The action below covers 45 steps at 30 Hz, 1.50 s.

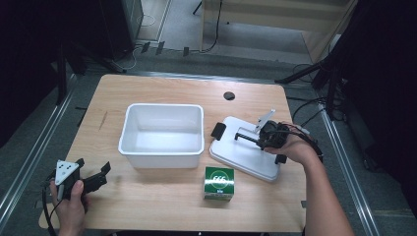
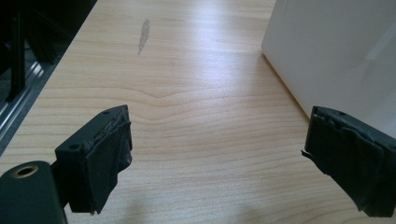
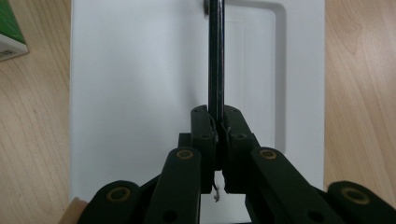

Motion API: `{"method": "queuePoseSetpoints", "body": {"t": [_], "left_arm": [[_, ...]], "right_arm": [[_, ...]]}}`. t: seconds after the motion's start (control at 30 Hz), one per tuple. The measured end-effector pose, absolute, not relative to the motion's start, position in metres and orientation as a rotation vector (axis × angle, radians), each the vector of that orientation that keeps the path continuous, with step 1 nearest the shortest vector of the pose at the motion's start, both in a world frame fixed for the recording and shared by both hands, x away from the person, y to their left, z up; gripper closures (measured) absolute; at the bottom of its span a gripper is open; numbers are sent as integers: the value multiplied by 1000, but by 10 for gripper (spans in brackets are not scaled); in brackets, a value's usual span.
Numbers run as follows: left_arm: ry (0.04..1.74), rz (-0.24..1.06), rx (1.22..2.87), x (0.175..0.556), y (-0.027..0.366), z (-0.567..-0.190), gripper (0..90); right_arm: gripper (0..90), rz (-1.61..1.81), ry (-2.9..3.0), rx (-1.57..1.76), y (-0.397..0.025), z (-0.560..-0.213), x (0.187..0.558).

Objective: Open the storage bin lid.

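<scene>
Your right hand (image 1: 295,147) reaches in from the lower right, forearm angled up over the table edge, wrist bent toward the middle. The right gripper (image 1: 264,139) sits over the white lid (image 1: 246,157), jaws pressed together on the lid's black handle (image 3: 215,56); in the right gripper view the bar runs straight up between them. The lid lies flat on the table (image 1: 162,206), just right of the white bin (image 1: 162,135).

Your left hand (image 1: 71,196) rests at the near left corner. The left gripper (image 2: 215,154) has jaws spread wide, holding nothing, low over bare wood, bin wall at its right.

Count: one bin, one lid, one green box (image 1: 219,183), two grippers.
</scene>
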<state>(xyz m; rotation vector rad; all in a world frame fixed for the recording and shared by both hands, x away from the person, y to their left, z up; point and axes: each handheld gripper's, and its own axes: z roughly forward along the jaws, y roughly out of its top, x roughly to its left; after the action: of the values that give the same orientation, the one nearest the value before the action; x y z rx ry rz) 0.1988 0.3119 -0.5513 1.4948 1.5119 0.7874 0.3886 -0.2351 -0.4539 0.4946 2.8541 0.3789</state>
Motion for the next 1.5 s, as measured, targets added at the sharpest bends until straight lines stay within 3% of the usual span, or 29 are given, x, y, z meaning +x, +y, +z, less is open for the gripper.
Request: {"method": "queuePoseSetpoints", "body": {"t": [0.33,0.53,0.57,0.63,0.83,1.5], "left_arm": [[1521,793,1491,199,311,-551,80],[1516,793,1498,199,311,-551,80],[1516,794,1497,199,311,-551,80],[1519,794,1497,199,311,-551,80],[1517,793,1494,198,312,-551,80],[1518,791,1497,199,312,-551,80]], "right_arm": [[845,408,2849,524,-236,-459,383],[436,472,2830,570,-233,-447,375],[436,472,2830,570,-233,-447,375],[349,492,2844,581,-232,-442,372],[1,495,2845,604,-224,-431,360],[0,476,2910,409,-191,-426,295]]}}
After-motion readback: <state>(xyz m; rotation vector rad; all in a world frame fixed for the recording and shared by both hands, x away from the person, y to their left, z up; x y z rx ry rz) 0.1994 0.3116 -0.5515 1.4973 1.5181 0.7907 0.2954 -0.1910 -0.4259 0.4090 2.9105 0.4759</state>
